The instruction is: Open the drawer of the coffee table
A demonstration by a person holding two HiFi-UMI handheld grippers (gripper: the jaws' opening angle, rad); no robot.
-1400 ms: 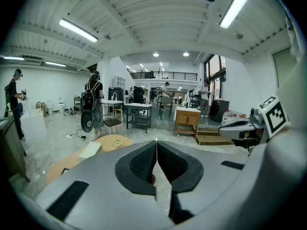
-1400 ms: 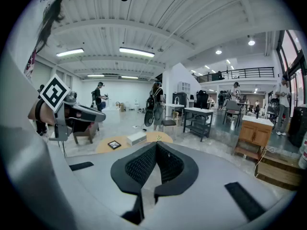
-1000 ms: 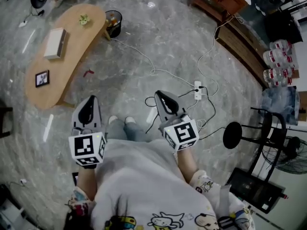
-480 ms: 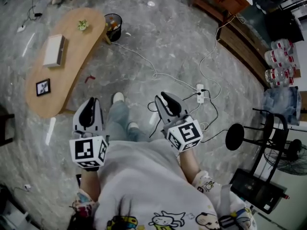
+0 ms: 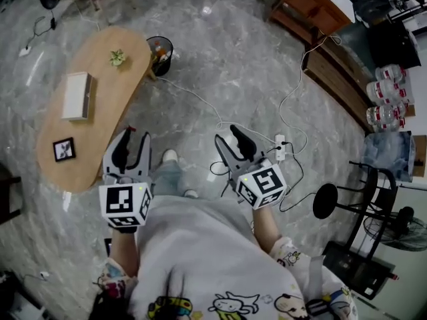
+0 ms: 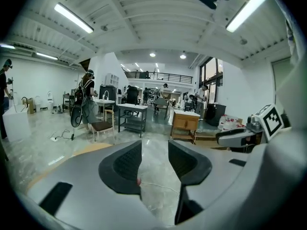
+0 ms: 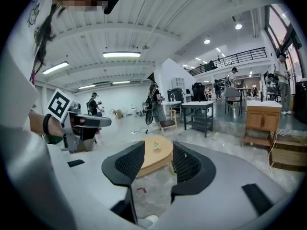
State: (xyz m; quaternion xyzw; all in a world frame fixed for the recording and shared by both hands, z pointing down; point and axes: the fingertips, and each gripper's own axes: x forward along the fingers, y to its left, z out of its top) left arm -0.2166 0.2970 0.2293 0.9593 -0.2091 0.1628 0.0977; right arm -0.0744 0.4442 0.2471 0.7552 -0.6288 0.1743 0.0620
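The coffee table (image 5: 93,122) is a kidney-shaped wooden table at the left of the head view; no drawer shows on it from above. My left gripper (image 5: 131,137) hangs over the floor just right of the table's edge. Its jaws have just been opening and now stand apart with nothing between them (image 6: 154,158). My right gripper (image 5: 231,135) is farther right, above the floor cables. Its jaws have also just been opening and hold nothing (image 7: 158,163). In the right gripper view the coffee table (image 7: 154,161) shows in the gap between the jaws, some way off.
On the table stand a small plant (image 5: 118,57), a white box (image 5: 75,95) and a framed picture (image 5: 63,149). A black bin (image 5: 160,47) stands by its far end. A power strip (image 5: 279,143) with cables lies on the floor; a black stool (image 5: 325,202) and wooden cabinets (image 5: 317,9) are at right.
Both grippers' jaws went from shut to apart. The person has stepped forward, and the coffee table now lies closer to the left gripper.
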